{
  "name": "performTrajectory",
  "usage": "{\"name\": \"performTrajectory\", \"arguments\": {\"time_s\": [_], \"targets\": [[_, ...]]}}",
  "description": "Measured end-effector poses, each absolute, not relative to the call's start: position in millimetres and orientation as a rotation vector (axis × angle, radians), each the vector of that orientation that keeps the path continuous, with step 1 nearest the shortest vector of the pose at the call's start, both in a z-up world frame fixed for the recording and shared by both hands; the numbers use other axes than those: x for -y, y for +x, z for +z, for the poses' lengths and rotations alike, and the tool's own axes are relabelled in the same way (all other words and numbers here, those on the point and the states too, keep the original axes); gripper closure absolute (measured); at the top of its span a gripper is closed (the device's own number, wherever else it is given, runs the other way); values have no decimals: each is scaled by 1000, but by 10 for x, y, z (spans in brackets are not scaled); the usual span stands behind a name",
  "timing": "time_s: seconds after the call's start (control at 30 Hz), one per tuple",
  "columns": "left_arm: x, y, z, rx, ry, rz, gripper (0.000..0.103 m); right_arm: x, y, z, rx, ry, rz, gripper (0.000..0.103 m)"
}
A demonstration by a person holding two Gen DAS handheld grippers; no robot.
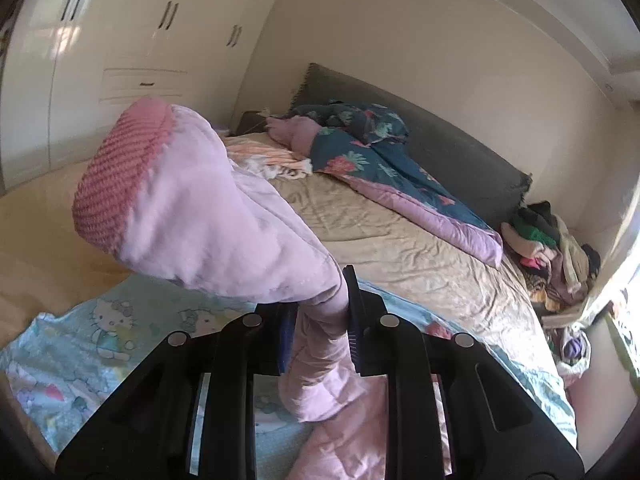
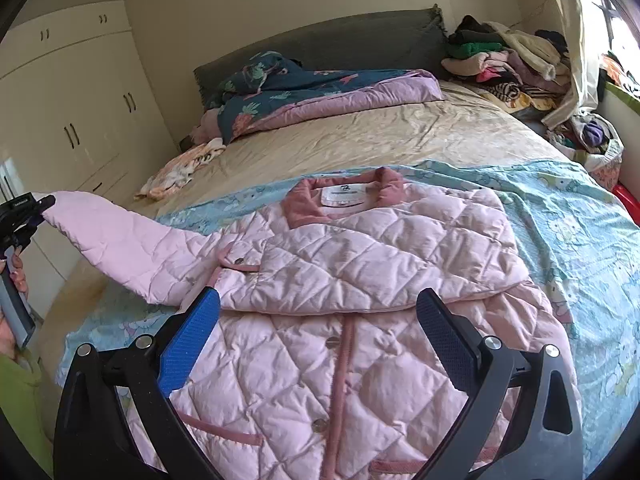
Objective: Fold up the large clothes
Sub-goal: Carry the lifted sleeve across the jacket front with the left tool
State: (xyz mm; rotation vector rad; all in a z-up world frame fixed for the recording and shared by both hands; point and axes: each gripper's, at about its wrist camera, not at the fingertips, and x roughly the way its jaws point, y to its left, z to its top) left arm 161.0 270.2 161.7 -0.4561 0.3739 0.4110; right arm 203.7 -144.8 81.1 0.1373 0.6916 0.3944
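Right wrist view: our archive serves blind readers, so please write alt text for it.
A pink quilted jacket lies on a blue sheet on a bed, one sleeve folded across its chest. The left gripper holds the other sleeve out sideways; the right gripper, jaws open, hovers above.

The middle of the bed (image 2: 384, 136) lies bare — tan sheet, open room for a gripper. Toward the headboard a teal floral quilt (image 2: 304, 92) bars the way; a heap of clothes (image 2: 508, 60) crowds the far corner by the window. The pink quilted jacket (image 2: 360, 280) covers the near cartoon-print sheet (image 2: 580, 232), its raised sleeve (image 1: 200, 208) spanning the left side.
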Motion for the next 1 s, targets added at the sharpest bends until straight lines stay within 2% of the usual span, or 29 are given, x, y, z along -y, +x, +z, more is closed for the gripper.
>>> {"name": "performTrajectory", "arguments": {"time_s": [1.0], "targets": [[-1293, 2189, 1549, -420, -292, 157, 90, 2341, 2092, 655, -682, 251, 285, 5]]}}
